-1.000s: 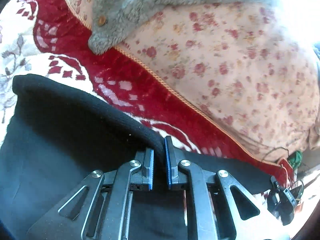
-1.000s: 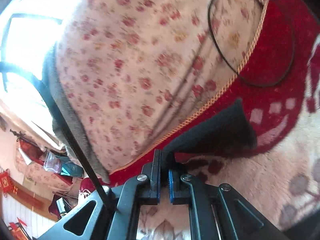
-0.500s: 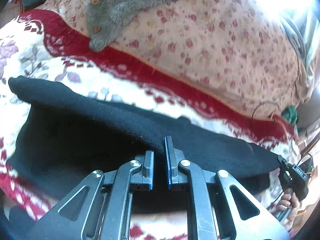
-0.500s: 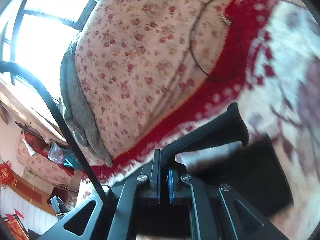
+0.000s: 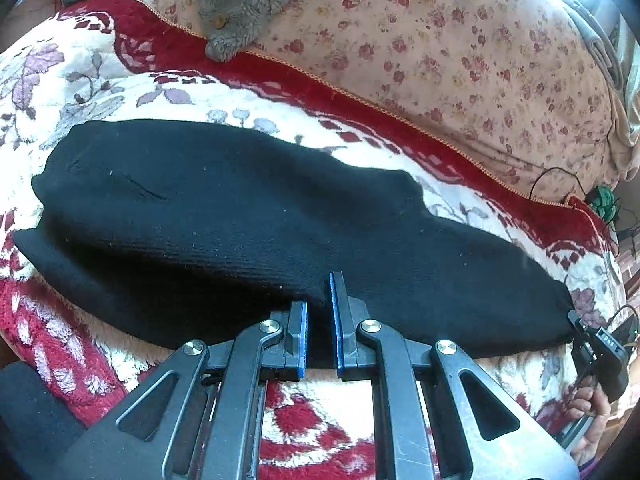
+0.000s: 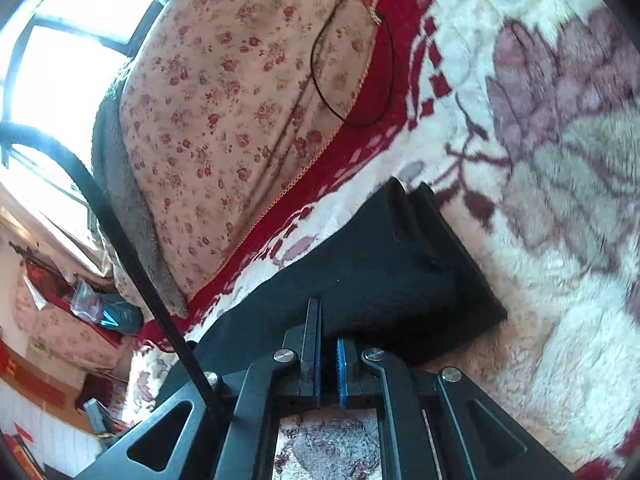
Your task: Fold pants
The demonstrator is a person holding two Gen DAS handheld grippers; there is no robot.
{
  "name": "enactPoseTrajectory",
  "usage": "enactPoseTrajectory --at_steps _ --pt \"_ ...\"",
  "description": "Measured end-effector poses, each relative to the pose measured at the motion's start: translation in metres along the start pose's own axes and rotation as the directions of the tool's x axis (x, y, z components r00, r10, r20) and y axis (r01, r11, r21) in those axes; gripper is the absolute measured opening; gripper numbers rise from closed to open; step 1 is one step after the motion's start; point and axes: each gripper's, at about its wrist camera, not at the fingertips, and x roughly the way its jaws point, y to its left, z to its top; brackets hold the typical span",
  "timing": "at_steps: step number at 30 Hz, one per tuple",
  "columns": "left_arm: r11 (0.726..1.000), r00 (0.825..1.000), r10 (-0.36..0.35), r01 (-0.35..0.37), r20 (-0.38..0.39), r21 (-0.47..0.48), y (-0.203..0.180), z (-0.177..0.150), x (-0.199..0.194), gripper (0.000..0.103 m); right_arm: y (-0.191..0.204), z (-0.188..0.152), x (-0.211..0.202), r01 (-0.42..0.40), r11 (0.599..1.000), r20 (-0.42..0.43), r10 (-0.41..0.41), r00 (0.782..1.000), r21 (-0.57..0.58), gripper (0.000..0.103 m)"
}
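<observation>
Left wrist: black pants (image 5: 248,208) folded double, flat on fleece blanket (image 5: 100,92) on bed. Left hand-held gripper (image 5: 319,312) nearly closed, pinching near pants edge. Right hand-held gripper (image 6: 328,344) narrow gap, pants (image 6: 384,264) edge between fingers, grip uncertain. No containers.

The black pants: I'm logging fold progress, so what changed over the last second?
The black pants, held raised at first, have been carried over and laid flat on the floral blanket. The left tongs and right tongs stay shut on the near edge. The grey garment has not moved.
</observation>
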Motion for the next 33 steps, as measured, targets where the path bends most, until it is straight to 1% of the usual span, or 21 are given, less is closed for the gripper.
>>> enactPoseTrajectory --at_steps 5,9,12,14,15,16,17,18,20,23,24,26,27,28,29,30,31,33 --pt "1.000 1.000 -0.018 0.018 0.001 0.006 -0.005 0.000 -0.006 0.009 0.004 0.003 -0.009 0.001 1.000 0.022 -0.001 1.000 -0.013 0.004" --pt "1.000 1.000 -0.024 0.024 0.014 0.020 -0.008 -0.005 -0.010 0.009 0.005 0.003 -0.021 0.010 1.000 0.018 -0.010 1.000 -0.025 0.004" --pt "1.000 1.000 -0.009 0.009 -0.013 0.030 -0.008 -0.009 -0.001 0.009 0.001 0.000 -0.016 0.056 0.998 -0.002 -0.057 0.998 -0.030 0.004" --pt "1.000 0.999 -0.012 0.012 -0.034 0.015 -0.004 -0.014 0.003 0.009 -0.008 -0.002 -0.008 0.093 0.996 -0.035 -0.093 0.995 0.006 0.005" --pt "1.000 0.999 -0.018 0.018 -0.034 0.011 -0.002 -0.016 0.003 0.009 -0.011 -0.004 -0.007 0.099 0.995 -0.034 -0.098 0.995 0.025 0.006" --pt "1.000 0.999 -0.021 0.022 -0.029 0.010 0.000 -0.017 0.001 0.009 -0.011 -0.004 -0.009 0.097 0.995 -0.030 -0.096 0.995 0.028 0.009" --pt "1.000 0.999 -0.023 0.023 -0.024 0.009 0.002 -0.018 -0.002 0.009 -0.008 -0.004 -0.012 0.118 0.993 -0.025 -0.118 0.993 0.012 0.016" --pt "1.000 0.999 -0.028 0.028 -0.020 0.003 0.005 -0.019 -0.005 0.009 -0.003 -0.003 -0.016 0.160 0.987 -0.013 -0.160 0.987 -0.017 0.019" --pt "0.999 0.999 -0.034 0.034 -0.019 -0.018 0.014 -0.019 -0.012 0.009 0.007 -0.002 -0.026 0.228 0.972 0.011 -0.228 0.974 -0.053 0.020" --pt "0.998 1.000 -0.025 0.026 0.012 -0.062 0.031 -0.017 -0.029 0.009 0.021 -0.003 -0.047 0.219 0.972 0.056 -0.215 0.975 -0.085 0.020" --pt "0.997 0.999 -0.021 0.023 0.025 -0.075 0.038 -0.017 -0.035 0.009 0.029 -0.004 -0.054 0.213 0.971 0.069 -0.206 0.976 -0.110 0.020" --pt "0.996 0.999 0.018 -0.013 0.049 -0.092 0.052 -0.016 -0.047 0.009 0.048 -0.008 -0.057 0.163 0.973 0.061 -0.155 0.986 -0.161 0.023" --pt "0.994 0.997 0.046 -0.040 0.061 -0.098 0.059 -0.015 -0.052 0.010 0.061 -0.013 -0.053 0.121 0.973 0.036 -0.116 0.993 -0.197 0.025" --pt "0.992 0.995 0.070 -0.062 0.067 -0.106 0.067 -0.015 -0.056 0.010 0.071 -0.018 -0.047 0.095 0.970 0.014 -0.094 0.995 -0.223 0.030" --pt "0.991 0.994 0.082 -0.074 0.069 -0.114 0.075 -0.014 -0.059 0.010 0.086 -0.024 -0.037 0.058 0.965 -0.021 -0.066 0.998 -0.256 0.032" --pt "0.989 0.993 0.094 -0.085 0.069 -0.124 0.082 -0.013 -0.061 0.011 0.102 -0.033 -0.023 0.007 0.958 -0.067 -0.027 0.997 -0.287 0.032" --pt "0.985 0.992 0.111 -0.100 0.067 -0.141 0.092 -0.012 -0.063 0.014 0.114 -0.041 -0.012 -0.035 0.951 -0.102 0.004 0.995 -0.308 0.032" --pt "0.980 0.992 0.112 -0.100 0.061 -0.174 0.105 -0.011 -0.063 0.027 0.147 -0.063 0.018 -0.135 0.922 -0.190 0.069 0.979 -0.363 0.033"
